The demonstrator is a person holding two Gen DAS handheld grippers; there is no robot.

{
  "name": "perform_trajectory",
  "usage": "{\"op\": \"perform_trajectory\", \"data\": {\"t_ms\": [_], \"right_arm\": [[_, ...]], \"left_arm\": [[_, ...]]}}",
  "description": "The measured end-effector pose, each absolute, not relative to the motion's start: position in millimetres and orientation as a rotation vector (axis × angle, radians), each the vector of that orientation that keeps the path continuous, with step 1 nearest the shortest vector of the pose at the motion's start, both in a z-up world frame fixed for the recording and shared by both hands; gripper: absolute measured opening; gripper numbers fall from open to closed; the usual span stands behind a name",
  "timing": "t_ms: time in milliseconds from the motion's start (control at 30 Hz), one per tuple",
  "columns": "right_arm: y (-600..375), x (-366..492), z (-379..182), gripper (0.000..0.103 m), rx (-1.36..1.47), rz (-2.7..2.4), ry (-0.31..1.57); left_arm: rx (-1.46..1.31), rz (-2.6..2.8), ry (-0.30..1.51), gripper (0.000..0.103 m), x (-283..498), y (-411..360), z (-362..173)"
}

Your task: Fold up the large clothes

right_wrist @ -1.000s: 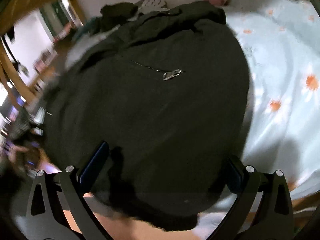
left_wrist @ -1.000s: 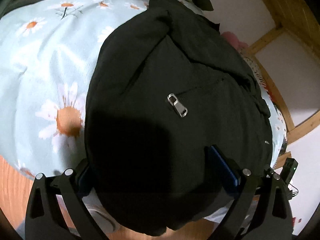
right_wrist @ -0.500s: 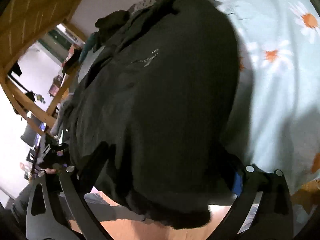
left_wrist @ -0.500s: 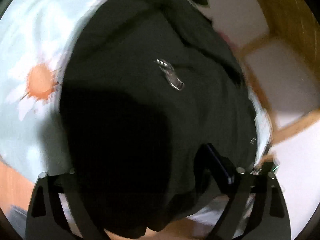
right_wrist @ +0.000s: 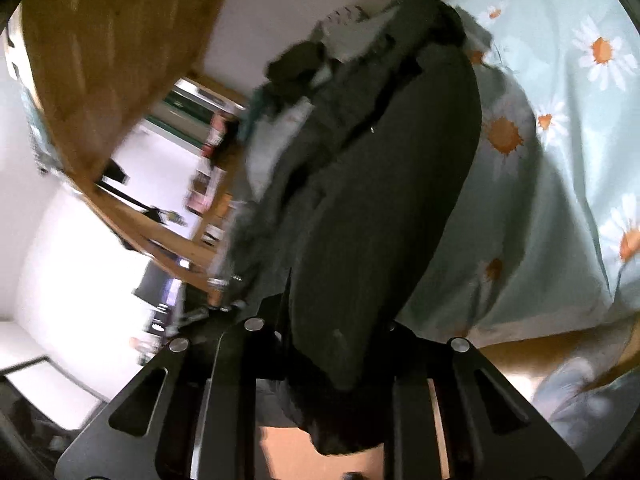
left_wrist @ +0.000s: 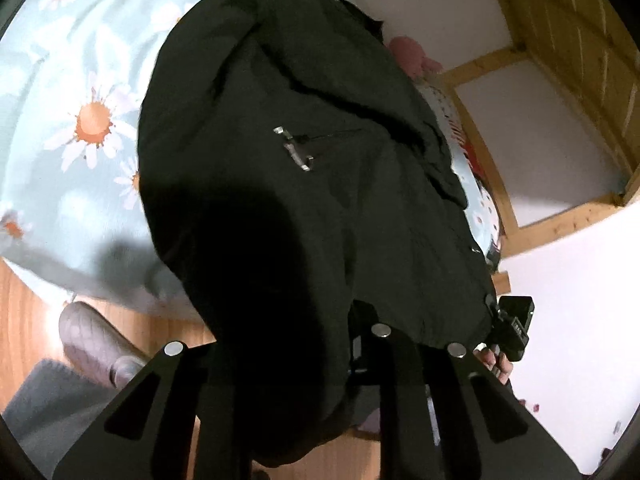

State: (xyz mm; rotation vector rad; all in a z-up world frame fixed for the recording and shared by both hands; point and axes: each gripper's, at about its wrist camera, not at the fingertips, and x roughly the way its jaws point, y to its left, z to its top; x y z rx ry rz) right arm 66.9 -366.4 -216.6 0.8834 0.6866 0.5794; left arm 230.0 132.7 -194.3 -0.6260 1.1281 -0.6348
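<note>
Jacket point(left_wrist: 320, 200) fabric, black with a metal zip pull point(left_wrist: 296, 152) near its middle, lay spread over the daisy-print bedsheet point(left_wrist: 80, 80), its near hem hanging off the bed's edge toward the wooden floor point(left_wrist: 24, 312). In the left wrist view the garment filled the frame from about 12 o'clock down to 6 o'clock, with the sheet showing from 8 to 11 o'clock and a wooden bed frame point(left_wrist: 560, 60) at 1 to 3 o'clock.

Both claws were closed on the hem. The left claw point(left_wrist: 288, 340) had its fingers drawn in around a thick bunch of the black cloth at 6 o'clock. The right claw point(right_wrist: 332, 340) pinched a narrower fold of the same hem, the cloth running between its fingers and drooping below them at 6 o'clock in the right wrist view; the sheet sat at 1 to 4 o'clock there, with a blurred room at 8 to 10 o'clock.

I judged the step in hand to be the first fold: the bottom edge had been taken at two points and looked lifted off the bed. The next move would call for carrying both corners together, level and taut, up toward 12 o'clock over the zip pull, then laying the hem flat near the collar before letting go. Uneven pull could skew the fold.
</note>
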Motion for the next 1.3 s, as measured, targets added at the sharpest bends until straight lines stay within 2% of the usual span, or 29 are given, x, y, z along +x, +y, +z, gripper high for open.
{"op": "perform_trajectory", "data": {"t_ms": [267,467,767,1000,1300], "right_arm": [[-386.8,6.9,-187.2,0.019,0.963,0.698,0.563],[-403.6,16.6,-160.3,0.019,1.017,0.775,0.465],[-423.0,91.7,-112.0,0.019,1.038,0.933,0.287],[-434.5,177.6,-77.2,0.019,1.087,0.933,0.203],[-451.1,343.3,-67.5,0.019,1.248,0.718,0.217]], "left_arm": [[-0.665,-0.744,1.117,0.017,181.6,166.5,-147.9],[-0.649,-0.800,1.088,0.017,185.0,167.4,-108.8],[-0.634,-0.891,0.960,0.018,245.9,163.6,-45.6],[-0.634,-0.917,0.938,0.018,323.6,155.2,-4.8],[-0.780,-0.857,0.952,0.018,469.1,154.5,-11.8]]}}
